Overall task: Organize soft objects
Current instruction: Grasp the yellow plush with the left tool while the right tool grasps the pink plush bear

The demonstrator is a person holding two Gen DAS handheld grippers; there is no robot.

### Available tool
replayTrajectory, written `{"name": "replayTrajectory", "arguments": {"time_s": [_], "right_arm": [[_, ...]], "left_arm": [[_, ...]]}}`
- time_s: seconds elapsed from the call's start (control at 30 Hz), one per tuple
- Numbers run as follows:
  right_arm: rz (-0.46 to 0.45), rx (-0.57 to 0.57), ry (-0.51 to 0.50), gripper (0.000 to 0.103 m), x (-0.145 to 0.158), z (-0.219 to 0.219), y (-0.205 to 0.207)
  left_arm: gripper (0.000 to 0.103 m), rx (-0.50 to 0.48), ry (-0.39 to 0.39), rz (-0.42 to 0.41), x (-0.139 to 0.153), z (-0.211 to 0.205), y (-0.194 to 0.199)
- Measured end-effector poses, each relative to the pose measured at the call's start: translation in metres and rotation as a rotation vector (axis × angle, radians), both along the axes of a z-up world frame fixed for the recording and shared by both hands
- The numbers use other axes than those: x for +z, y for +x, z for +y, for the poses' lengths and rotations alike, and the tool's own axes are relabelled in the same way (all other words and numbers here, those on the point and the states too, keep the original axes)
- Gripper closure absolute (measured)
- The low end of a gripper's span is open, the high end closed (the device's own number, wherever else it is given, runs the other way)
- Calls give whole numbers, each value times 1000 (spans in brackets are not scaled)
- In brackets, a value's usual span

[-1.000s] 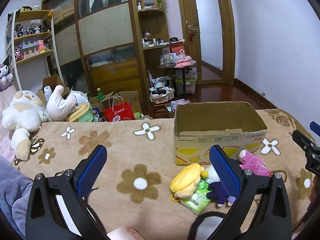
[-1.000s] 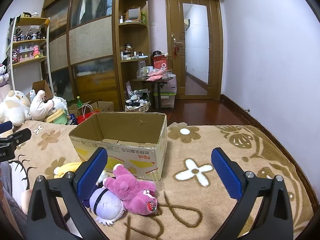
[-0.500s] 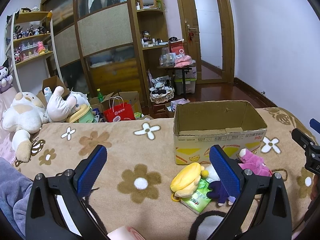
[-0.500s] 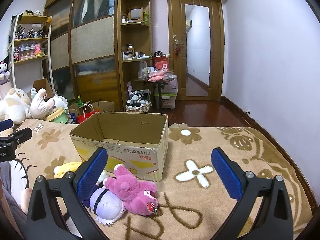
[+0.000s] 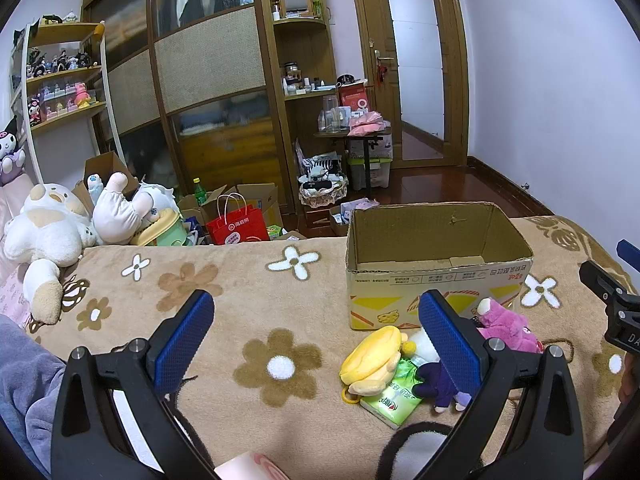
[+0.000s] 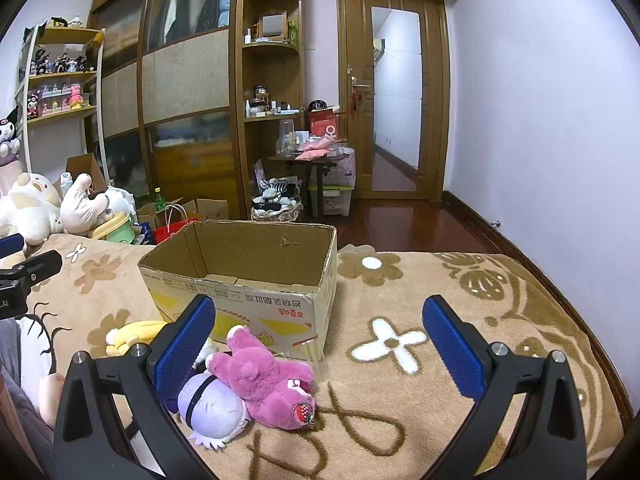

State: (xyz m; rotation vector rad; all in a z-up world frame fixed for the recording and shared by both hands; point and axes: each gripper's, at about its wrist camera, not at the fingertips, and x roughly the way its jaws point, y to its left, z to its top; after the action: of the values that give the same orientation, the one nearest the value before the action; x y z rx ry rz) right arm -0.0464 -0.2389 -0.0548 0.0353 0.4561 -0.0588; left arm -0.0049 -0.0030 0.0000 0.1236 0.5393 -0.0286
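An open cardboard box [image 5: 436,276] [image 6: 248,292] stands empty on the flowered brown blanket [image 5: 240,300]. In front of it lies a heap of soft toys: a pink bear [image 6: 264,380] [image 5: 506,326], a purple plush [image 6: 212,408] [image 5: 434,382], a yellow plush [image 5: 374,356] [image 6: 136,332] and a green packet [image 5: 394,396]. My left gripper [image 5: 316,336] hovers open above the blanket, its right finger over the heap. My right gripper [image 6: 318,344] is open too, with its left finger just above the pink bear. Neither holds anything.
Big white and cream stuffed animals [image 5: 48,232] lie at the blanket's far left edge. Beyond the edge on the floor stand a red paper bag [image 5: 240,230], cartons and a small table [image 5: 352,140]. Bare blanket [image 6: 440,320] lies right of the box.
Both grippers have barely shifted and stay open. The toys and box lie as before.
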Motion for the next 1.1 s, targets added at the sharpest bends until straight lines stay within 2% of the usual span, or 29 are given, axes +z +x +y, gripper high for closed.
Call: {"name": "replayTrajectory", "arguments": {"time_s": [0.23,0.53,0.73,0.9,1.1], "right_arm": [[1,0,-1,0,0,0,0],[8,17,38,0,-3,2,4],[46,9,49,0,-12,5,20],[111,25,29,0,-26,6,44],[193,56,40,0,-47,12,67]], "left_arm": [[2,-2,5,5,-1,-2,1],[2,-21,30,79,-7,-8,22],[2,-48,7,139,-13,-10,55],[2,-53,10,185,-22,-10,79],[2,-82,83,260,-45,-24,92]]}}
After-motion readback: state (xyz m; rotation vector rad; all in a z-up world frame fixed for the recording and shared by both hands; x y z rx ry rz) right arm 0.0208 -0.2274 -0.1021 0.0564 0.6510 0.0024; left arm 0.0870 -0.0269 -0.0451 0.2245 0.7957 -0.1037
